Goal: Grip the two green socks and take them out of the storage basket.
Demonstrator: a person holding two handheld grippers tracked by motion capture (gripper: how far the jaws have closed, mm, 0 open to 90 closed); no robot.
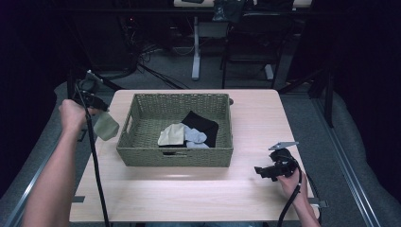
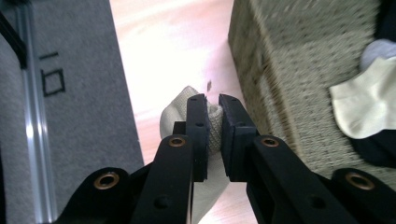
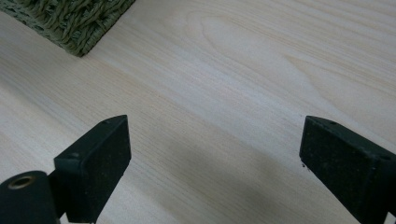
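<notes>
My left gripper [image 1: 98, 109] hangs over the table's left edge, just left of the woven basket [image 1: 142, 155]. It is shut on a pale beige sock [image 1: 106, 126], which dangles below it. In the left gripper view the jaws [image 2: 213, 100] pinch the sock's ribbed cuff [image 2: 214, 130], and the rest droops toward the table. Inside the basket lie a cream sock [image 1: 172, 135], a light grey sock [image 1: 195, 136] and a black garment [image 1: 202, 124]. My right gripper [image 1: 261, 171] rests low at the table's right front, open, with bare wood between its jaws [image 3: 212, 154].
The light wooden table [image 1: 189, 194] stands on grey carpet. A metal rail [image 2: 32, 121] runs along the floor to the left. Chair and desk legs [image 1: 196, 52] stand in the dark beyond the far edge. A basket corner [image 3: 70, 23] shows in the right gripper view.
</notes>
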